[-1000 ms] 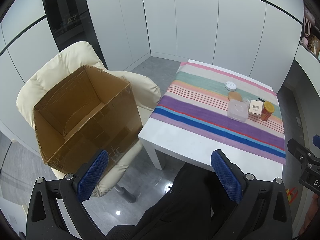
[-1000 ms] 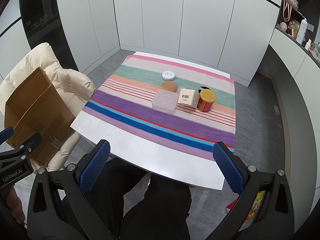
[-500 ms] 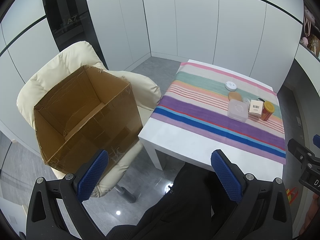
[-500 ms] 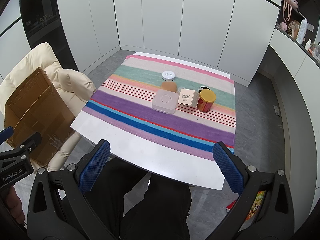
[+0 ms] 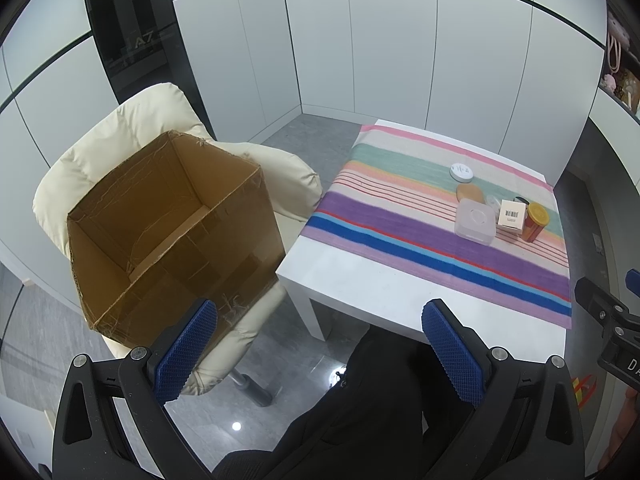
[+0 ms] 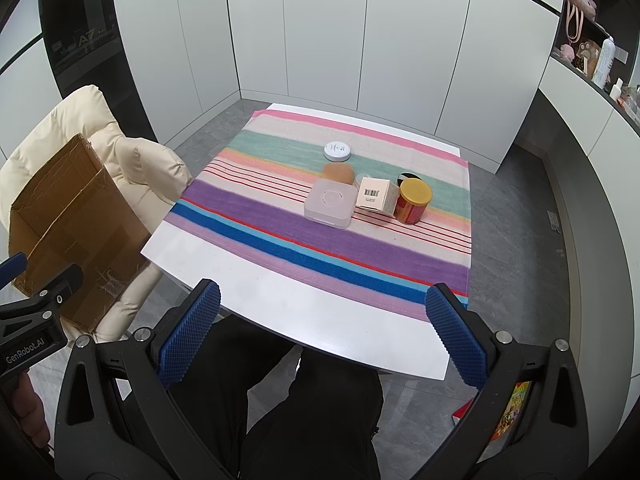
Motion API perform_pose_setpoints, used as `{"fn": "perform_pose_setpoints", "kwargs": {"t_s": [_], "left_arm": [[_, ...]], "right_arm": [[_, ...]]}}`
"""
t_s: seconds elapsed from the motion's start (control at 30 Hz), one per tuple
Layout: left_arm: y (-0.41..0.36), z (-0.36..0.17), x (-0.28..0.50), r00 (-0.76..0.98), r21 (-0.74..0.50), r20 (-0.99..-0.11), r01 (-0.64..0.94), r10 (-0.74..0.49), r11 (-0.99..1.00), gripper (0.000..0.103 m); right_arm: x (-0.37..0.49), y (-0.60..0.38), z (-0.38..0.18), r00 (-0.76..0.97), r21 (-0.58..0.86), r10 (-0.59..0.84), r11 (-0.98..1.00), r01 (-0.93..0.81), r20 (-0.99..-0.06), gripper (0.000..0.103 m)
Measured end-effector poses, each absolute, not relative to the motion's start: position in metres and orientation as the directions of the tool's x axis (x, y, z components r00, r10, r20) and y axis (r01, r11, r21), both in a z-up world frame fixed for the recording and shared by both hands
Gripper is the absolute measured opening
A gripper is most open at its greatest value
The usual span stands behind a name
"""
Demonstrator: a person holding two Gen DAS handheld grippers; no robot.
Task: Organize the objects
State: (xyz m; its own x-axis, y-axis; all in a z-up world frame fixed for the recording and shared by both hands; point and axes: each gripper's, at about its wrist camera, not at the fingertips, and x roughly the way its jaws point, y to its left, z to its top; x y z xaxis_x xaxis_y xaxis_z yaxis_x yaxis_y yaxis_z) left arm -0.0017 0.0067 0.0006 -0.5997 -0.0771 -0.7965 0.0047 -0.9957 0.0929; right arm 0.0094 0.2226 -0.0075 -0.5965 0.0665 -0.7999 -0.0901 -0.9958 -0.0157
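On the striped cloth (image 6: 280,224) sits a cluster of small items: a pale square container (image 6: 330,203), a cream box with a barcode (image 6: 376,195), a jar with a gold lid (image 6: 413,201), a tan round piece (image 6: 338,173) and a white round tin (image 6: 338,151). The same cluster shows in the left wrist view around the square container (image 5: 476,221). An open, empty cardboard box (image 5: 168,232) rests on a cream chair (image 5: 120,136). My left gripper (image 5: 320,348) and right gripper (image 6: 322,334) are both open, held over the person's lap, short of the table's near edge.
The white table (image 6: 320,320) has a bare strip along its near edge. The person's dark-trousered legs (image 6: 312,412) reach under it. White cabinets (image 6: 320,40) line the far wall. A shelf (image 6: 592,56) with bottles is at upper right. Colourful items (image 6: 512,412) lie on the floor.
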Motion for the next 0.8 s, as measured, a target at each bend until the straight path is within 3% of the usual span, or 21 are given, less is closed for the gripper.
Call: {"fn": "perform_pose_setpoints", "kwargs": {"t_s": [0.8], "left_arm": [[0.0072,-0.0016,-0.0007,-0.596,0.092,-0.799,0.019,-0.085,-0.996,0.103]], "right_arm": [[0.0093,0.2228,-0.0074,-0.597,-0.017,0.067,-0.996,-0.090,-0.800,0.103]]}}
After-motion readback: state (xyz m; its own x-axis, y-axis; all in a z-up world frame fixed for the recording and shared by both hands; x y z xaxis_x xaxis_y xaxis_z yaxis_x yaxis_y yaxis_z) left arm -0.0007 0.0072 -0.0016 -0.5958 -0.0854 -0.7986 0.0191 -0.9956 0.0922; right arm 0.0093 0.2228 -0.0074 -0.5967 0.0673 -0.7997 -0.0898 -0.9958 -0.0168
